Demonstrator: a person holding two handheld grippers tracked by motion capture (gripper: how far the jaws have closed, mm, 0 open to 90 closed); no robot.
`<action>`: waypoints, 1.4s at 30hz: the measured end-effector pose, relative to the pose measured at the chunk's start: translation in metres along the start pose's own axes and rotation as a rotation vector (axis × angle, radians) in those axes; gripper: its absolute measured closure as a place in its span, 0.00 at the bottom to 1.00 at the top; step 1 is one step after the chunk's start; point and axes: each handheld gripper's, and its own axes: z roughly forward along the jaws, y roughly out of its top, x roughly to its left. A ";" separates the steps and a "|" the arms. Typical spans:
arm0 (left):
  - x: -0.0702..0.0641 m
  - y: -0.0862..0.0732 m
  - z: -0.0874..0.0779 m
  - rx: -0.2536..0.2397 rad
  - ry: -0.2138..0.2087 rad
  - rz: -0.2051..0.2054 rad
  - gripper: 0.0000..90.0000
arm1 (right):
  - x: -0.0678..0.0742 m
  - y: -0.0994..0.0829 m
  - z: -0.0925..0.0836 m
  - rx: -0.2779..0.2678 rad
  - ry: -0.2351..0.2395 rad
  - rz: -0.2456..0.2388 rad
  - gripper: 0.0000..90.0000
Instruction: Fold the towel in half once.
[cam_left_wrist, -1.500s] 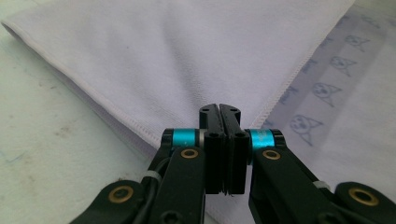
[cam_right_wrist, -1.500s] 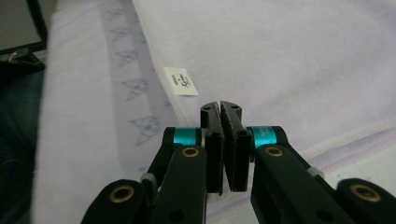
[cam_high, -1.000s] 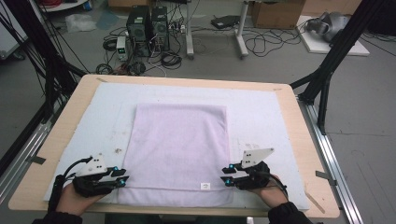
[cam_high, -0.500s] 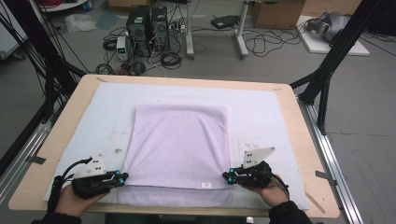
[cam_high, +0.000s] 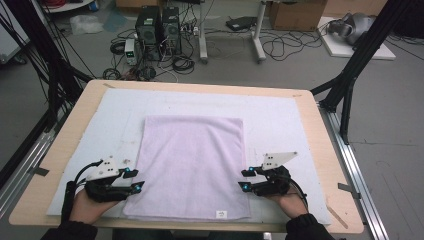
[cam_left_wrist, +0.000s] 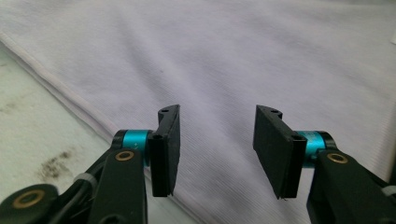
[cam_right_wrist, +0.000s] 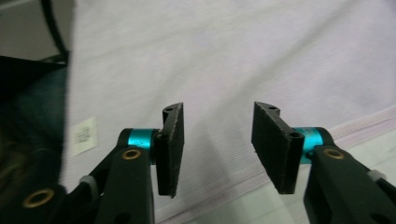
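Observation:
A lilac towel (cam_high: 192, 160) lies flat on the white mat (cam_high: 115, 110), with a small white label (cam_high: 220, 214) at its near edge. My left gripper (cam_high: 135, 179) rests at the towel's left edge near the front corner, and my right gripper (cam_high: 244, 179) rests at the right edge. Both sets of jaws have just been opening. In the left gripper view, my left gripper (cam_left_wrist: 217, 119) stands open above the towel (cam_left_wrist: 233, 56) with nothing pinched. In the right gripper view, my right gripper (cam_right_wrist: 217, 114) is likewise open over the towel (cam_right_wrist: 243, 51), with the label (cam_right_wrist: 84, 135) to its left.
The mat covers a wooden table (cam_high: 320, 130) whose bare rim shows all round. Black frame legs (cam_high: 350, 75) stand at the right and left. Computer boxes (cam_high: 157, 25) and cables lie on the floor beyond the far edge.
Both grippers held the towel's side edges near the front corners and have now let go, with their jaws spread apart. The left hand has shifted slightly away from the table's front edge.

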 end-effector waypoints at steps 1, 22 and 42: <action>0.001 0.001 0.004 0.002 0.006 0.002 0.55 | -0.002 0.001 0.002 0.001 -0.019 -0.008 0.56; 0.021 0.015 0.006 -0.077 0.078 -0.043 0.47 | -0.006 0.025 0.017 -0.055 -0.115 -0.001 0.35; 0.018 0.017 0.010 -0.066 0.070 -0.030 0.44 | -0.003 0.031 0.022 -0.057 -0.137 -0.015 0.28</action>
